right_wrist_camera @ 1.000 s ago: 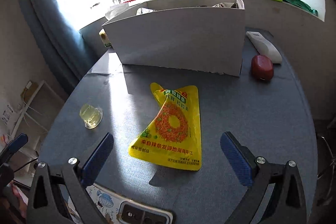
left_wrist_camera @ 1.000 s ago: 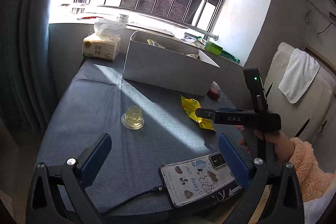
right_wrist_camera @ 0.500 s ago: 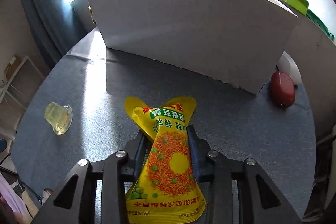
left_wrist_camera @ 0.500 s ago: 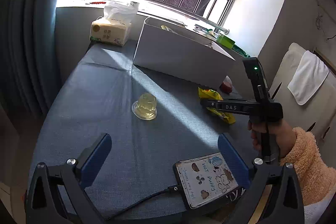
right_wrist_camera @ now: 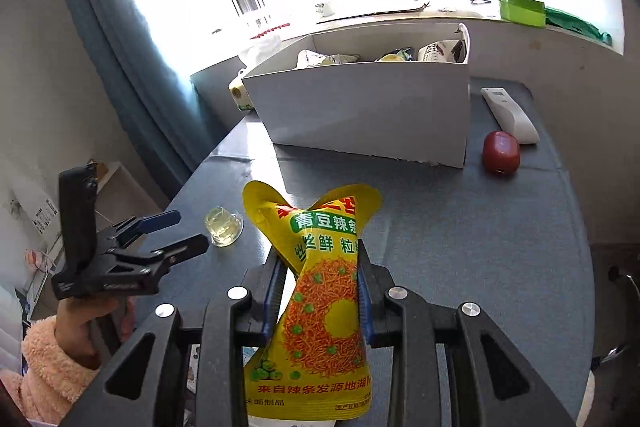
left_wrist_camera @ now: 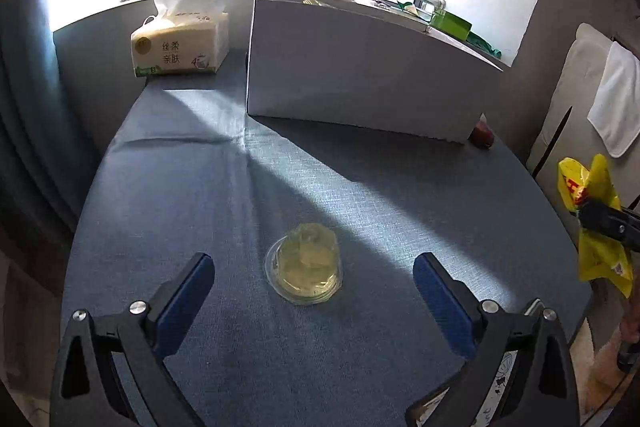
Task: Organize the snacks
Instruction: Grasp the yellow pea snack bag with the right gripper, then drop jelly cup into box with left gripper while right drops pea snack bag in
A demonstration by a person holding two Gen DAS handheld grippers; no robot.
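My right gripper (right_wrist_camera: 320, 287) is shut on a yellow snack pouch (right_wrist_camera: 320, 311) and holds it lifted above the blue table (right_wrist_camera: 460, 247); the pouch also shows at the right edge of the left wrist view (left_wrist_camera: 592, 227). My left gripper (left_wrist_camera: 312, 279) is open, its fingers on either side of a clear jelly cup (left_wrist_camera: 306, 269) that sits on the table; the cup also shows in the right wrist view (right_wrist_camera: 223, 225). A white box (right_wrist_camera: 360, 107) with several snack packets stands at the back of the table.
A tissue pack (left_wrist_camera: 180, 39) stands left of the box. A red oval object (right_wrist_camera: 500, 151) and a white remote (right_wrist_camera: 508, 115) lie right of the box. A phone lies at the table's near edge (left_wrist_camera: 500, 379). A curtain hangs at left.
My right gripper closed on the yellow pouch and lifted it off the table. My left gripper moved forward to the jelly cup, which now lies between its open fingers.
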